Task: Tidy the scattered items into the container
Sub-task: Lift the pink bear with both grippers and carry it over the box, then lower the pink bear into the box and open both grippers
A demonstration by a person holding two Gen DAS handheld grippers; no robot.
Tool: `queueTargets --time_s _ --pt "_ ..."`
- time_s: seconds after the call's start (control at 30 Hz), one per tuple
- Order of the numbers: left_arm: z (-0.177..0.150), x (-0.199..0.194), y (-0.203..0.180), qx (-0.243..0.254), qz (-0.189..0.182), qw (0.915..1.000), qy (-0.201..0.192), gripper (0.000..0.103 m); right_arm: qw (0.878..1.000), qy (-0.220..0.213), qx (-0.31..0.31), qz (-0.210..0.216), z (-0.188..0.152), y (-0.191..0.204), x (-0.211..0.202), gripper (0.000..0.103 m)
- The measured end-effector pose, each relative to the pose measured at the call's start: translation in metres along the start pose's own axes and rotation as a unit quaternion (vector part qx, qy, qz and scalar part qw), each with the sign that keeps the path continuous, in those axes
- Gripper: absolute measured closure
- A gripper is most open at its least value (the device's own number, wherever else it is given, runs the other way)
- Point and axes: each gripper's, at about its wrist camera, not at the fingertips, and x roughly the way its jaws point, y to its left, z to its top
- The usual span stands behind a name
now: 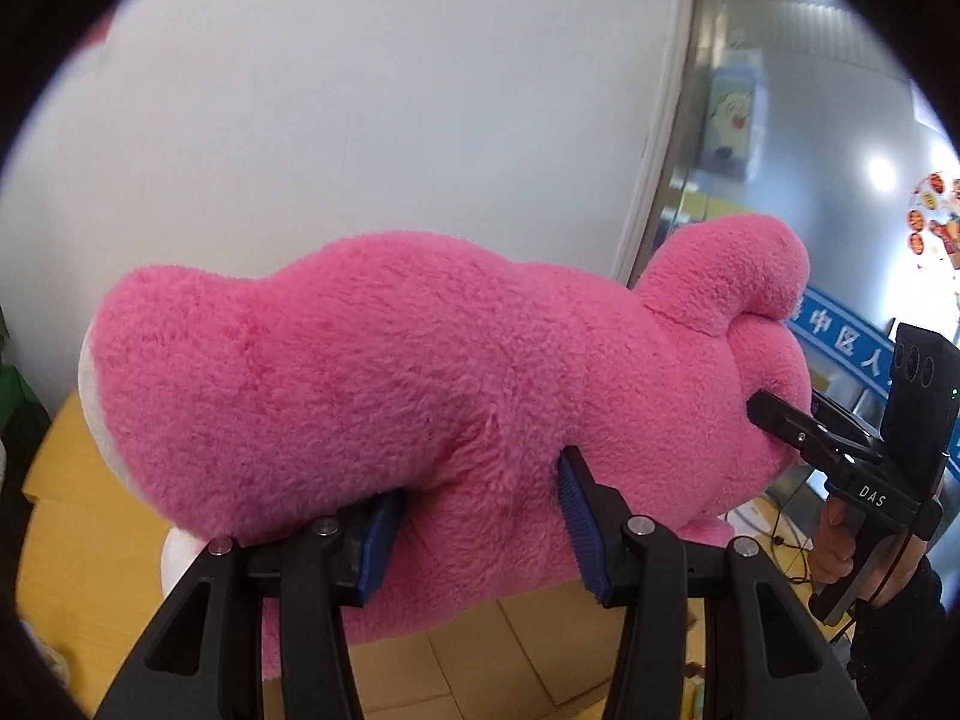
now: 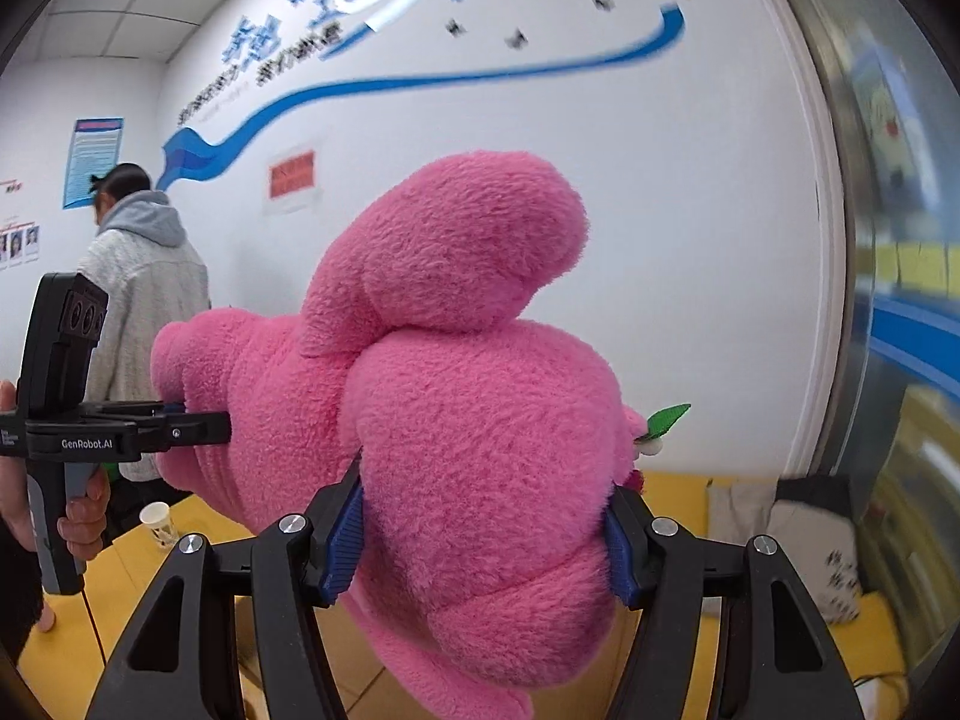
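Note:
A large pink plush toy (image 1: 384,372) is held up in the air between both grippers and fills both views. My left gripper (image 1: 480,516) is shut on the toy's body, blue pads pressed into the fur. My right gripper (image 2: 480,540) is shut on the toy's rounded end (image 2: 480,432). In the left wrist view the right gripper (image 1: 774,426) bites into the toy from the right. In the right wrist view the left gripper (image 2: 210,420) bites in from the left. No container shows clearly.
Brown cardboard (image 1: 78,480) lies below the toy in the left wrist view. A yellow floor (image 2: 120,600) with a paper cup (image 2: 159,525) lies below. A person in a grey hoodie (image 2: 144,276) stands by the white wall. A glass door (image 2: 888,240) is at right.

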Motion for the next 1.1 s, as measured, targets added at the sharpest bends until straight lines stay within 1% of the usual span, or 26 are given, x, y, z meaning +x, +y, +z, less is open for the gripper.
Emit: queueTargets --time_s 0.07,0.17,0.27,0.33,0.37,0.43,0.47,0.53,0.6,0.67,0.73,0.8,0.83,0.9,0.97,1.0,1.03,1.07,1.1 --pt "-0.012 0.040 0.016 -0.016 0.000 0.9994 0.032 0.054 0.999 0.028 0.021 0.000 -0.021 -0.018 0.035 0.034" --pt "-0.039 0.098 0.036 -0.040 0.001 0.9953 0.088 0.054 0.995 0.080 0.054 0.000 -0.059 -0.045 0.086 0.034" --pt "-0.071 0.150 0.053 -0.070 -0.003 0.9854 0.155 0.054 0.986 0.148 0.079 -0.009 -0.099 -0.067 0.135 0.033" --pt "-0.094 0.177 0.062 -0.087 0.001 0.9763 0.198 0.054 0.976 0.197 0.092 -0.017 -0.120 -0.078 0.162 0.033" --pt "-0.104 0.187 0.065 -0.094 0.004 0.9730 0.211 0.054 0.970 0.221 0.100 -0.020 -0.132 -0.083 0.170 0.032" --pt "-0.105 0.190 0.070 -0.090 0.003 0.9758 0.199 0.052 0.956 0.267 0.114 -0.033 -0.152 -0.088 0.183 0.030" --pt "-0.105 0.189 0.069 -0.089 0.006 0.9762 0.198 0.051 0.953 0.274 0.123 -0.042 -0.156 -0.090 0.186 0.027" --pt "-0.106 0.191 0.069 -0.091 0.013 0.9758 0.198 0.048 0.950 0.276 0.137 -0.051 -0.157 -0.094 0.186 0.024" --pt "-0.104 0.192 0.069 -0.087 0.021 0.9770 0.193 0.044 0.951 0.274 0.132 -0.063 -0.155 -0.094 0.187 0.023" --pt "-0.103 0.189 0.067 -0.091 0.022 0.9792 0.180 0.044 0.952 0.269 0.124 -0.077 -0.155 -0.093 0.193 0.020" --pt "-0.094 0.184 0.071 -0.092 0.029 0.9818 0.164 0.044 0.955 0.259 0.113 -0.090 -0.150 -0.093 0.200 0.018" --pt "-0.079 0.186 0.075 -0.072 0.047 0.9848 0.151 0.046 0.956 0.254 0.109 -0.101 -0.144 -0.094 0.200 0.015" --pt "-0.073 0.179 0.073 -0.060 0.053 0.9866 0.142 0.046 0.957 0.248 0.106 -0.105 -0.142 -0.093 0.197 0.013" --pt "-0.060 0.158 0.067 -0.051 0.044 0.9905 0.120 0.046 0.960 0.236 0.104 -0.113 -0.137 -0.090 0.193 0.009" --pt "-0.050 0.128 0.060 -0.043 0.033 0.9936 0.099 0.046 0.963 0.219 0.107 -0.111 -0.126 -0.086 0.175 0.002" --pt "-0.044 0.111 0.053 -0.034 0.032 0.9951 0.088 0.044 0.966 0.210 0.107 -0.103 -0.119 -0.081 0.161 0.001" --pt "-0.039 0.095 0.045 -0.021 0.035 0.9961 0.079 0.040 0.969 0.201 0.106 -0.095 -0.112 -0.077 0.146 0.000" --pt "-0.036 0.075 0.037 -0.008 0.045 0.9966 0.069 0.027 0.972 0.193 0.102 -0.088 -0.106 -0.071 0.132 0.000" --pt "-0.034 0.054 0.030 0.001 0.057 0.9968 0.056 0.020 0.975 0.183 0.095 -0.082 -0.099 -0.062 0.112 0.000"
